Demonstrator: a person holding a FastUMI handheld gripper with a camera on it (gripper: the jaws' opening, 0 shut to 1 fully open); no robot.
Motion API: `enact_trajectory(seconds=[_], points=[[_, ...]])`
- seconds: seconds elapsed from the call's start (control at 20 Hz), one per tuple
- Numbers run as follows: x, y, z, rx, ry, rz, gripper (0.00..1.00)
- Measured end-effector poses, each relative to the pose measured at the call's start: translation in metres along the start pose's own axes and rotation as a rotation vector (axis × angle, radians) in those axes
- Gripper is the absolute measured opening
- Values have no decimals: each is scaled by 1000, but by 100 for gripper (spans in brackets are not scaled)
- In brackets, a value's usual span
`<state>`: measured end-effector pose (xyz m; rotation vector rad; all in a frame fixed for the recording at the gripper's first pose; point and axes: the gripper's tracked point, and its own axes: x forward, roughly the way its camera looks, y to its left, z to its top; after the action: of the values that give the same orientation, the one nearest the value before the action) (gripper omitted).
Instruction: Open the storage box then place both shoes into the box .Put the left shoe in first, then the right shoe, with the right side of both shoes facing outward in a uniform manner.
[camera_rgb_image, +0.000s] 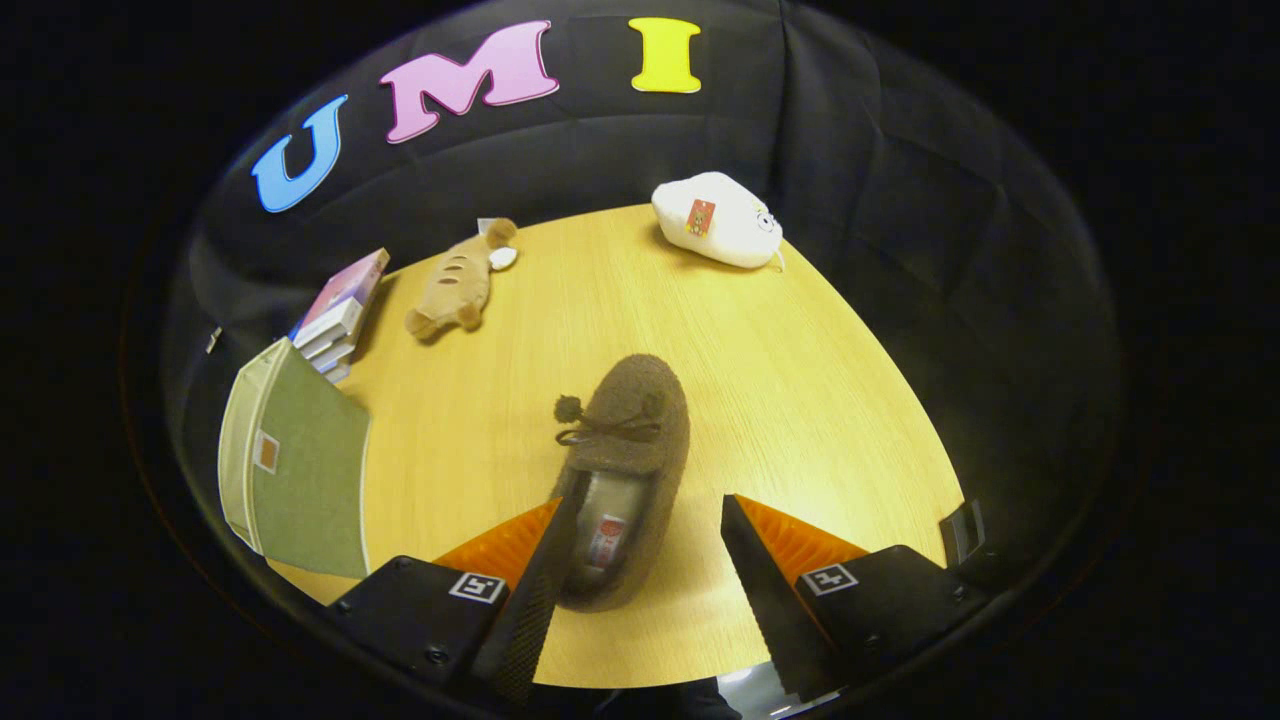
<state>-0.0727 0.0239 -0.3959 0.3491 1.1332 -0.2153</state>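
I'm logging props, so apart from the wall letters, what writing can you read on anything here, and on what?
Nothing legible.
White plush toy tag: too small.
Storage box patch: blurred.
Slipper insole label: blurred.
Claw, open either side of the slipper's heel: square markers, no words.

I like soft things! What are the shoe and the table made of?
The shoe between the open fingers looks like fuzzy brown fleece or felt, matte, with a cord bow and pompom. The table looks like pale wood or a wood-look coating: smooth, with fine grain lines and slight shine.
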Motion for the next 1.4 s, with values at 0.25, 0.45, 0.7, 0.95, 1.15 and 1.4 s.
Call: enact_trajectory(seconds=[0.25,0.45,0.7,0.95,1.15,1.4], points=[[46,-9,-3,-20,36,-32,88],[70,-10,2,-29,41,-52,73],[85,-16,-3,-32,60,-116,17],[71,-11,4,3,39,-95,5],[36,6,23,7,6,-55,5],[-32,74,71,-23,-68,63,5]])
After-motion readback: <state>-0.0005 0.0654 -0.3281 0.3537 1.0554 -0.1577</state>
